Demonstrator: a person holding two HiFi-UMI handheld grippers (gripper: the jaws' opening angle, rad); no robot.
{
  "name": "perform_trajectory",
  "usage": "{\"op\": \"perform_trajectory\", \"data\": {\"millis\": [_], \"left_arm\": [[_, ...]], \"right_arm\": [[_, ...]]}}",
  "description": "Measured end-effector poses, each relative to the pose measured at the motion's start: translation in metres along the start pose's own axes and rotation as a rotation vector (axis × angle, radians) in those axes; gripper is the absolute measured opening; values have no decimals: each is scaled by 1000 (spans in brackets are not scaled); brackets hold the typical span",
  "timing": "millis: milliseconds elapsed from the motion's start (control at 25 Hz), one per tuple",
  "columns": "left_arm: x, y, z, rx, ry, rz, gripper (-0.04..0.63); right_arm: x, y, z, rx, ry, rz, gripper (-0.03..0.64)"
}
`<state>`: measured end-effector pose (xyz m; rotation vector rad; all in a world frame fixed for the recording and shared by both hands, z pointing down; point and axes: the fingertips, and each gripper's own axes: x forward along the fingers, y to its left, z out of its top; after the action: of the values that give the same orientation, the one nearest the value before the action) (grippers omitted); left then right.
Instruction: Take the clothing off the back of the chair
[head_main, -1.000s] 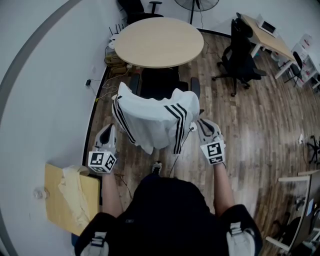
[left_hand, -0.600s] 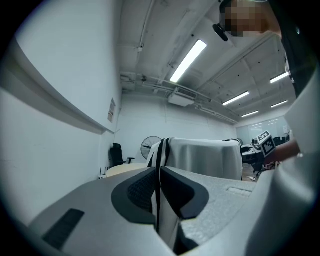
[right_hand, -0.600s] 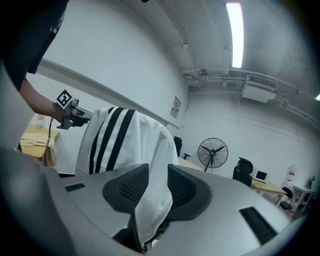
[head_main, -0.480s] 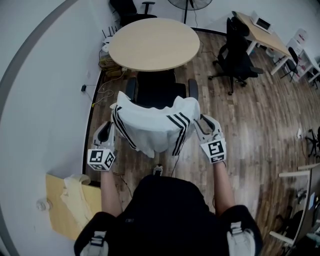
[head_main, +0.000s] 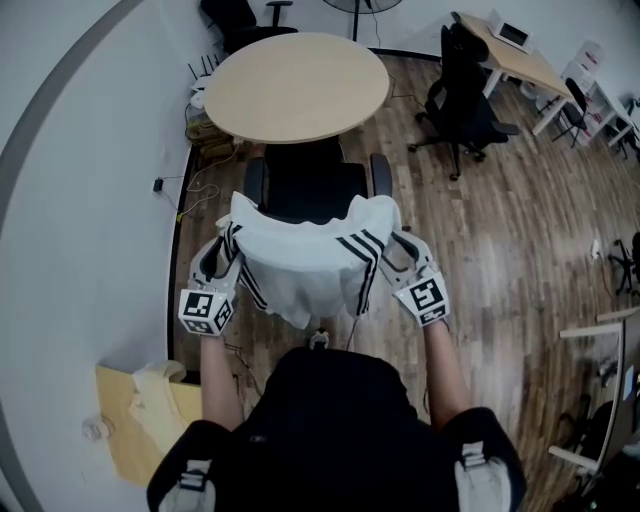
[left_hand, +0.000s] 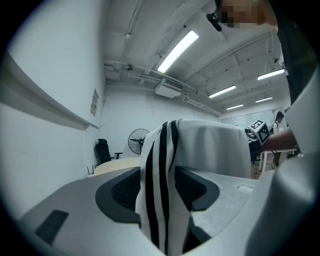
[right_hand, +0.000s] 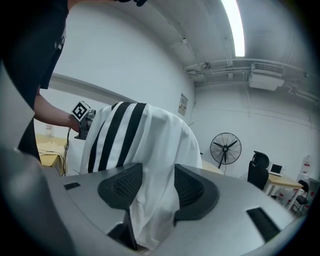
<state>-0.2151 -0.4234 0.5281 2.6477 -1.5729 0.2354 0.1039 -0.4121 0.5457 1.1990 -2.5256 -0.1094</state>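
Observation:
A white garment with black stripes (head_main: 305, 260) lies draped over the backrest of a black office chair (head_main: 305, 185). My left gripper (head_main: 225, 255) is at its left edge and my right gripper (head_main: 392, 250) at its right edge. In the left gripper view the striped cloth (left_hand: 210, 150) hangs between the jaws of the left gripper (left_hand: 157, 187), which are opening wide. In the right gripper view a white fold (right_hand: 150, 135) hangs between the jaws of the right gripper (right_hand: 159, 187), also opening. Neither pair of pads presses the cloth.
A round wooden table (head_main: 295, 85) stands just beyond the chair. Another black office chair (head_main: 460, 95) and a desk (head_main: 520, 55) are at the far right. A yellow box with pale cloth (head_main: 140, 420) sits by the white wall at lower left. Cables (head_main: 195, 185) lie on the floor.
Both grippers carried the garment forward, away from me, and it now rests over the chair's backrest. The hands sit closer to the chair than before.

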Motion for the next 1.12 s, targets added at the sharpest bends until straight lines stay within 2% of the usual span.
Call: {"op": "perform_trajectory", "data": {"millis": [200,320,520,840,1120], "left_arm": [[14,-5,3,34,13,-72,198],[17,-10,2,39,14,-120,180],[17,-13,5,24,-5,-162,17],[12,-2,11,-33,-61,-156,11],[10,2,12,-27,-88,-161,11]], "right_arm": [[3,-4,5,-12,-9,-30,174],[5,-4,10,-8,-25,-37,122],[10,-1,16,-10,-46,-59,0],[2,-15,10,13,-43,-140,-3],[-2,-23,11,20,-44,-221,-3]]}}
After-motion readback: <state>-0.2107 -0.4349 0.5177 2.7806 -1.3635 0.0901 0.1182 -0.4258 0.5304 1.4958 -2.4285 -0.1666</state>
